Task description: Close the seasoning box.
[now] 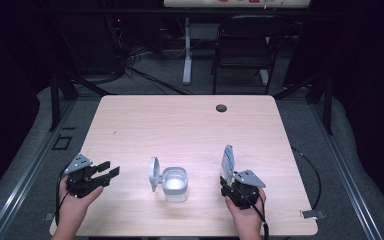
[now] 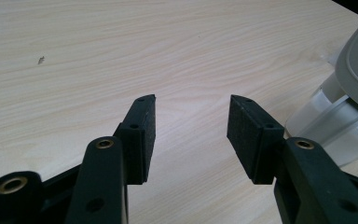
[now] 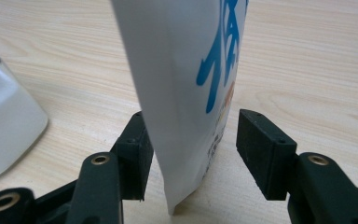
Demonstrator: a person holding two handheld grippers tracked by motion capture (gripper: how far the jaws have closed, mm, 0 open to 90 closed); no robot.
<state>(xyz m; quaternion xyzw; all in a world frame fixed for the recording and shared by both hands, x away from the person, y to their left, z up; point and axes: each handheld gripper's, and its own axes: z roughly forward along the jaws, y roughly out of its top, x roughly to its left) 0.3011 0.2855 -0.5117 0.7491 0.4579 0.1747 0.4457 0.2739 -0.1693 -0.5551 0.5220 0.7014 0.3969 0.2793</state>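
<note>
Pouch (image 3: 186, 84) between right gripper's (image 3: 191, 149) parted jaws — perhaps touching; lidded container (image 1: 172, 182) near.

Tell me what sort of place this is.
Probably a lab or recording studio, not a home: a bare wooden table inside a dark, curtained space, cables across the grey floor, and a folding chair behind it.
</note>
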